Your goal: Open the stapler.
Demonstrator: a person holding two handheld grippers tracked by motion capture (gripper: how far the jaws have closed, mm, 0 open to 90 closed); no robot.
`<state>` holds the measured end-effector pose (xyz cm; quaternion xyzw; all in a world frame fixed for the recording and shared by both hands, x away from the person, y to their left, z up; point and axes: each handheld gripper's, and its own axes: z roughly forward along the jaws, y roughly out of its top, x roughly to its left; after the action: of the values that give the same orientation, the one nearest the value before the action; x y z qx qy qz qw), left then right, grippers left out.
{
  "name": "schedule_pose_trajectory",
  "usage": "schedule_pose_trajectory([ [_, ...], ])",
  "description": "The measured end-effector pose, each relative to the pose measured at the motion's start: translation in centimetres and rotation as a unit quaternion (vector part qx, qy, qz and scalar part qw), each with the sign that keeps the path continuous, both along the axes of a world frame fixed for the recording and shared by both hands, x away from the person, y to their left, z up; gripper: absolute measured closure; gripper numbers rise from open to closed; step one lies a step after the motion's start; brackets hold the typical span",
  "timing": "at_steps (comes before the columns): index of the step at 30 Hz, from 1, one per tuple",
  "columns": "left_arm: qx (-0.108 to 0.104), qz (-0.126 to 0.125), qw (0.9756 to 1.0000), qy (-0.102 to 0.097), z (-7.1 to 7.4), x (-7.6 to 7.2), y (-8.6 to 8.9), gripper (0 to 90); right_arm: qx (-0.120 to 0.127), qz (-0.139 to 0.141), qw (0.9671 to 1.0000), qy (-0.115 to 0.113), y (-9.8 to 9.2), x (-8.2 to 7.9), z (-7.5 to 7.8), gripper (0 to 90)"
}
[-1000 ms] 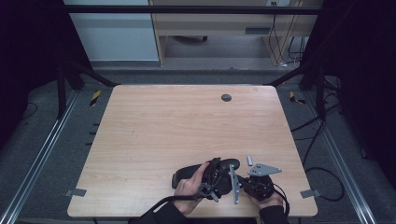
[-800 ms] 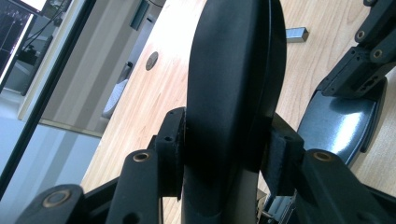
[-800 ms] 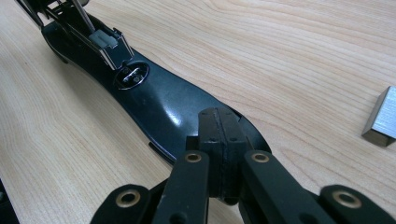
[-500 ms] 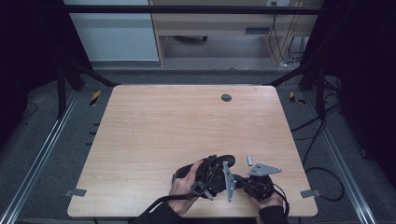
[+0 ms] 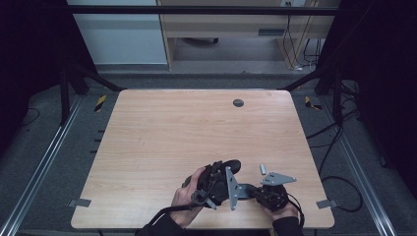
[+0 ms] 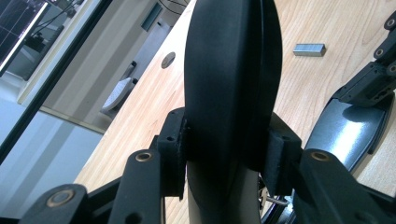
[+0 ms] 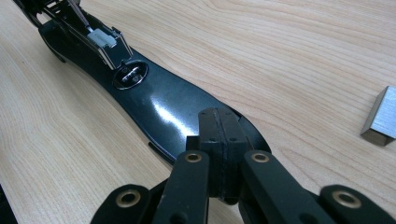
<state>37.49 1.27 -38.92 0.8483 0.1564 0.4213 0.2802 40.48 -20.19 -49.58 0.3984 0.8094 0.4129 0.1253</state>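
Gripping the stapler's black top arm (image 6: 232,93) across its width, left gripper (image 5: 216,184) has both pads (image 6: 173,154) pressed on it, jaws about half open, arm tilted up off the table (image 5: 162,132). Stapler base (image 7: 163,109) lies flat near the front edge, hinge end open. Right gripper (image 7: 219,149) is fully closed, pads together, tips resting on the base's rear end. Staple strip (image 5: 263,168) lies loose just beside it, right side.
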Motion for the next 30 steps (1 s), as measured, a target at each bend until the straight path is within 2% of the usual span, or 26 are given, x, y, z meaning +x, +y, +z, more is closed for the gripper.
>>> schedule_pose_trajectory([
  [14,-0.028,0.012,0.9995,0.007,0.8,0.0,1.3,57.7,-0.001,0.000,1.0000,0.001,0.0,0.0,0.0,90.0],
  [23,-0.036,0.016,0.9992,0.007,1.0,-0.1,1.7,57.7,-0.001,-0.005,1.0000,0.004,0.0,-0.1,0.0,90.0],
  [30,-0.050,0.024,0.9984,0.009,1.3,-0.1,2.3,57.8,0.000,-0.006,1.0000,0.003,0.1,0.0,0.0,90.0],
])
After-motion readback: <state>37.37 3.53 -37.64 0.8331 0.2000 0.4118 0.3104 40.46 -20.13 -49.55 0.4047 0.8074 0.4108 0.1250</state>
